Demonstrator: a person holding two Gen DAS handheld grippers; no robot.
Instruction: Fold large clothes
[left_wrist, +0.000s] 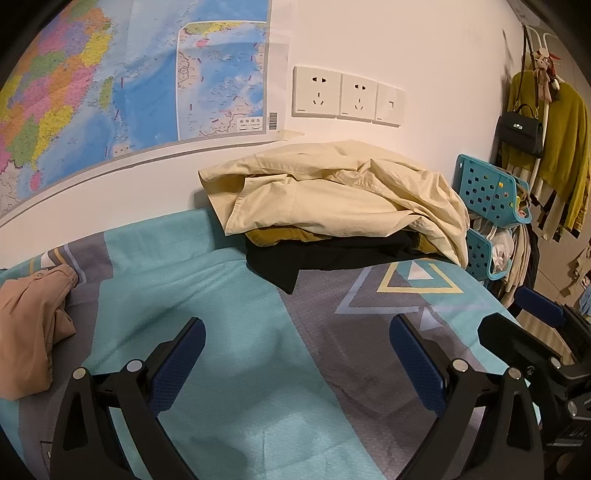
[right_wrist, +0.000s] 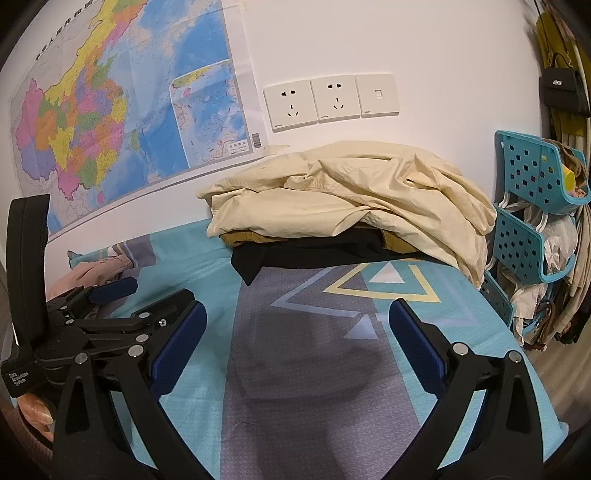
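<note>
Nearest, the left tongs (left_wrist: 297, 330) and the right tongs (right_wrist: 297, 314) both stand spread wide with nothing between their blue pads, held side by side above the teal and grey patterned bedsheet (right_wrist: 314, 369). To the left lies a crumpled tan garment (left_wrist: 29, 325). Farther back, against the wall, the cream jacket (left_wrist: 343, 195) tops a pile of black and mustard clothes, below the map (left_wrist: 110, 85) and wall sockets (left_wrist: 343, 96).
</note>
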